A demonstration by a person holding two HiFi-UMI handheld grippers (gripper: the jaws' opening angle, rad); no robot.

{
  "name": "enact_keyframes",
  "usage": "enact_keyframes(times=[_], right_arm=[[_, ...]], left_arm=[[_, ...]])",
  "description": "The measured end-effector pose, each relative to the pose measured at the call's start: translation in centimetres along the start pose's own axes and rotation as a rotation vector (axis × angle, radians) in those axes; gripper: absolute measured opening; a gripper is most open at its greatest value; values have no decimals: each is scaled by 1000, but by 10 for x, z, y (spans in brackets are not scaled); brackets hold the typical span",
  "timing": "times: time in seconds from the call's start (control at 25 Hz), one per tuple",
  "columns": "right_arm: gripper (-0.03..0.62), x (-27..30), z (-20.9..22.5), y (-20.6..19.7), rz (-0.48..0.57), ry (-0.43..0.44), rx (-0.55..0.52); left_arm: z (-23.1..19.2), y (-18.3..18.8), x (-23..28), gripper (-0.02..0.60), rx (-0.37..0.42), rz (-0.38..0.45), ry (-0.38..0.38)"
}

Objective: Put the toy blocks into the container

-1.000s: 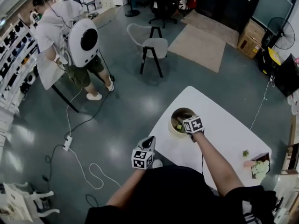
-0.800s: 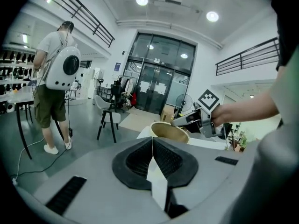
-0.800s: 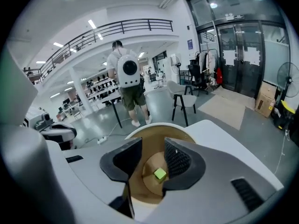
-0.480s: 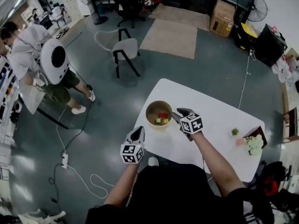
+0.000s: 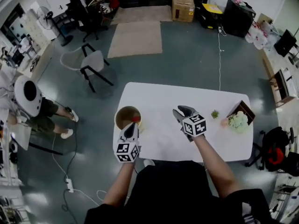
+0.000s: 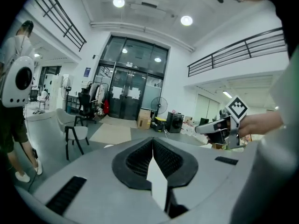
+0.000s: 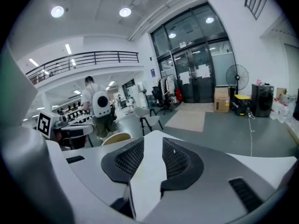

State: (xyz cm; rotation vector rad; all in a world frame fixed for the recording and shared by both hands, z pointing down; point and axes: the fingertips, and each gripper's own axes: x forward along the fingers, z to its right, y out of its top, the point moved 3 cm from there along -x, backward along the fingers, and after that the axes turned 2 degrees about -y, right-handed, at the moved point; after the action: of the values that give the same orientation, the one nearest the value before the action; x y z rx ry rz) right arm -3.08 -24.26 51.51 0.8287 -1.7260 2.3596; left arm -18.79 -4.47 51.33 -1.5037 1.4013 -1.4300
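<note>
Toy blocks (image 5: 136, 119) sit in the container (image 5: 122, 115) at the table's (image 5: 159, 97) near-left edge; my left tool (image 5: 131, 125) is closed on nothing, my right tool's (image 5: 181, 110) parted jaws, just closing, hold nothing, so I'd lift both clear of the rim.

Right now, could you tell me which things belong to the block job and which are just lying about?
Job: bowl, red block in it, left tongs, right tongs.
Lying about: flowers, wooden box, chair, cardboard box.
</note>
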Motion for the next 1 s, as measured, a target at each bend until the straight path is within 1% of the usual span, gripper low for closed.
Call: enact_keyframes(times=[0.08,0.2,0.32,0.44,0.52,0.64,0.76,0.84,1.0], right_arm=[[100,-26,28,4,32,-60,18],[93,-81,68,1,71,-137,47],[66,-122,106,-14,72,-220,64],[58,-152,134,-31,85,-277,116],[44,-173,146,-38,119,-306,146],[21,-205,161,-41,169,-362,183],[0,-237,169,-40,208,-432,215],[0,-252,169,-36,222,-458,179],[0,-275,172,-27,264,-469,109]], left_arm=[[18,10,24,5,12,-1,-36],[64,18,54,5,38,1,-98],[105,25,86,5,66,3,-174],[139,28,114,5,84,-3,-249],[163,28,126,5,93,-2,-290],[193,28,140,6,107,4,-331],[220,30,146,6,157,6,-353],[237,32,146,5,198,9,-369],[270,38,145,6,281,27,-404]])
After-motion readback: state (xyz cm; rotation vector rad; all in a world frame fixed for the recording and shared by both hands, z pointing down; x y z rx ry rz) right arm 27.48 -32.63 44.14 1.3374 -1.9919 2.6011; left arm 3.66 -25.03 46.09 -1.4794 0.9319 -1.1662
